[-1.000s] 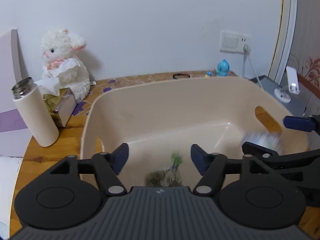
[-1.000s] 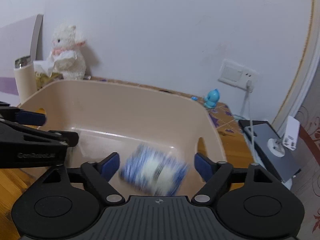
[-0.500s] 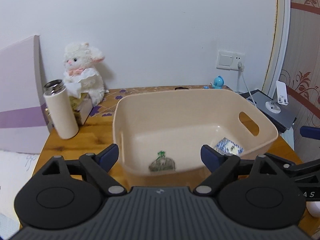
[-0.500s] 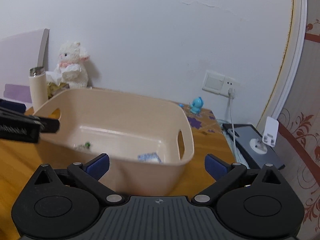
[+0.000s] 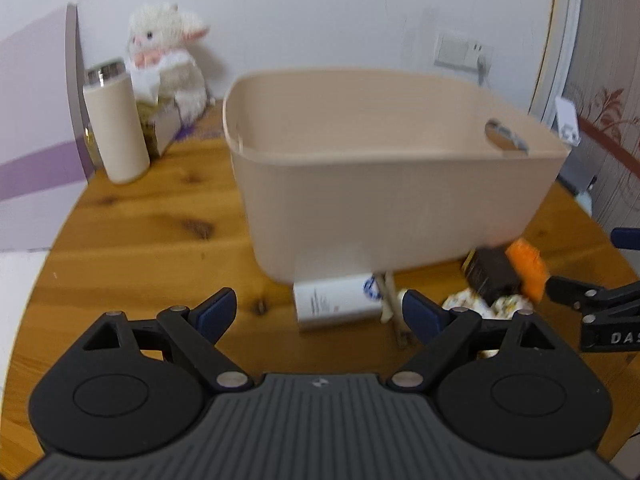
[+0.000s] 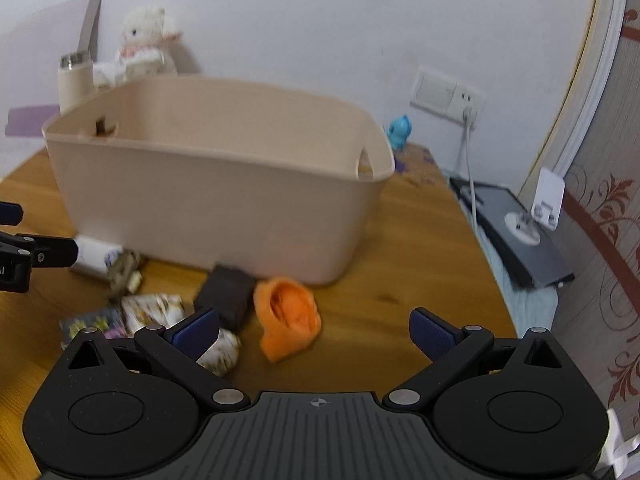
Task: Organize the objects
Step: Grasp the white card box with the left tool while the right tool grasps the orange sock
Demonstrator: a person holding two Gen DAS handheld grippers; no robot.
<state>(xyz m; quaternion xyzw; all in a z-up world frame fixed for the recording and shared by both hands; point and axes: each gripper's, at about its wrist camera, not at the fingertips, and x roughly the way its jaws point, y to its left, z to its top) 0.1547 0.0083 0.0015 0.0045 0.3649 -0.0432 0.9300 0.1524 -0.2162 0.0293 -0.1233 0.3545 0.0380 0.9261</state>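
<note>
A beige plastic basket [image 5: 392, 184] [image 6: 216, 196] stands on the wooden table. In front of it lie a white tube [image 5: 336, 306] [image 6: 94, 254], a dark box [image 5: 490, 276] [image 6: 226, 294], an orange piece [image 5: 528, 270] [image 6: 288, 316] and several small patterned packets [image 6: 152, 310]. My left gripper [image 5: 318, 312] is open and empty, low over the table just short of the white tube. My right gripper [image 6: 314, 330] is open and empty, just behind the orange piece. The basket's inside is hidden.
A white flask [image 5: 116, 120], a tissue box and a white plush lamb [image 5: 168, 60] stand at the back left. A blue figurine [image 6: 400, 132], a wall socket with a cable [image 6: 468, 160] and a dark device [image 6: 516, 232] are at the right edge.
Both grippers have pulled back out of the basket and dropped low toward the table's front. The loose objects in front of the basket have come into view.
</note>
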